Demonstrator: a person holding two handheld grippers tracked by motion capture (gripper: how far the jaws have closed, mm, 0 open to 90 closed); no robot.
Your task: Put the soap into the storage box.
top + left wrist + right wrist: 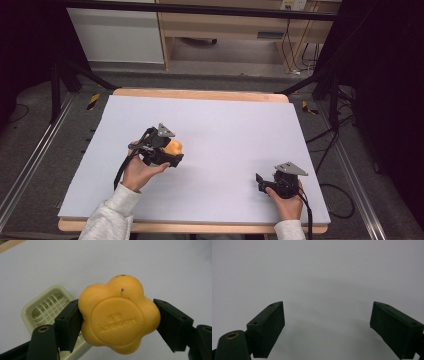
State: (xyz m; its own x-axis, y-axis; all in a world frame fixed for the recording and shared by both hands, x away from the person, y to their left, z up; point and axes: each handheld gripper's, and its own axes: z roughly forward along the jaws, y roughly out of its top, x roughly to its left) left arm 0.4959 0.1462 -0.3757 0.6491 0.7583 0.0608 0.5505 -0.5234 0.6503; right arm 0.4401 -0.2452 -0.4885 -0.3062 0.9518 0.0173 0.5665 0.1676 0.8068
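Yellow soap [119, 315], stamped face toward you, sits squeezed in your left gripper [117, 322] above the empty tray [45, 308]; your right gripper [327, 327] is wide apart.

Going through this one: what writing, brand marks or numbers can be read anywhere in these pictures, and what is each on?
"HOODIBEX" or close to it, embossed upside down and shallow, so some letters are uncertain: on the round centre of the yellow flower-shaped soap clamped in the left gripper.
Two small embossed characters above that word on the soap: too shallow to read.
Label on the shelf behind the table: too small to read.
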